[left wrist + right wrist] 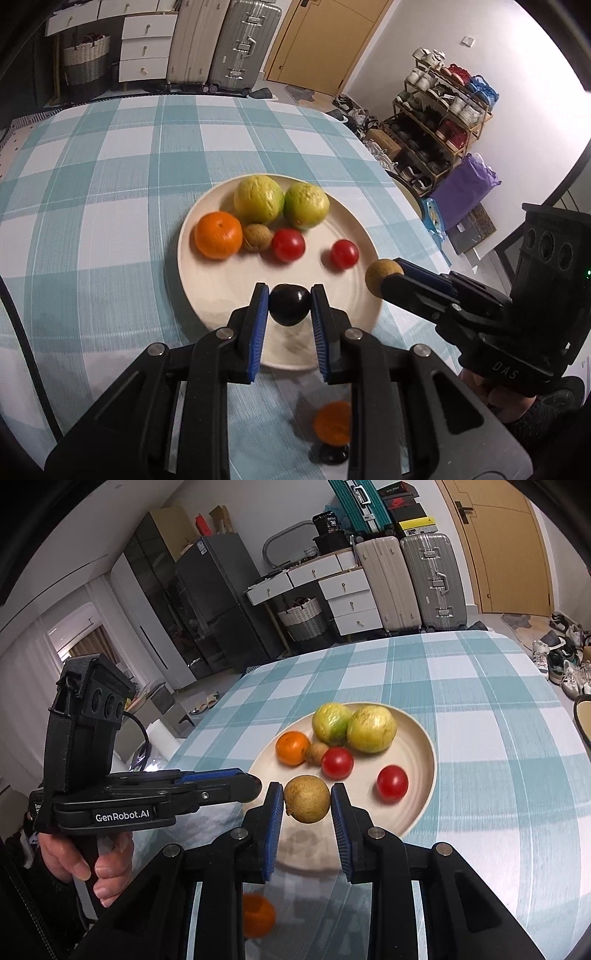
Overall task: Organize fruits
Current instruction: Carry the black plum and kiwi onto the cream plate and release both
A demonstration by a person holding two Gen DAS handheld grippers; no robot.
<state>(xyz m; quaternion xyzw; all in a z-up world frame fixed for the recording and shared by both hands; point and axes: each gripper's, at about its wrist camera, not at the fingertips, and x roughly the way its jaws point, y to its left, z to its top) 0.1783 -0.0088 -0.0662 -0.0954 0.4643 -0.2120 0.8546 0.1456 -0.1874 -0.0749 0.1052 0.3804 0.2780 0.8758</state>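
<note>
Between the left tool's pads: we see a dark plum [289, 304], pinched from both sides by the left tool [289, 306], which is clenched on it above the near rim of the plate [221, 295].
Between the right tool's pads: we see a tan, rough-skinned round fruit [306, 798]; the right tool [307, 801] is clamped on it, above the near part of the plate [417, 812].
Ahead of the left tool: we find the cream plate on the checked worktop [110, 166], carrying two green-yellow fruits [259, 199] [306, 205] at its far side, touching each other.
Ahead and left of the left tool: we see an orange [218, 235], with a small brown fruit [257, 237] tucked just beside it.
Just ahead of the left tool: we count two red tomatoes [289, 244] [344, 253], the first touching the brown fruit, the second apart to the right.
Right of the left tool: we see the right tool [384, 278] from the side, its held fruit [378, 275] over the plate's right rim.
Left of the right tool: we see the left tool [255, 788] side-on, with a hand [92, 860] around its grip.
Beneath both tools: we make out another orange [332, 422] lying on the worktop [480, 701], nearer than the plate, with a dark round thing [334, 455] just beside it that we cannot identify.
</note>
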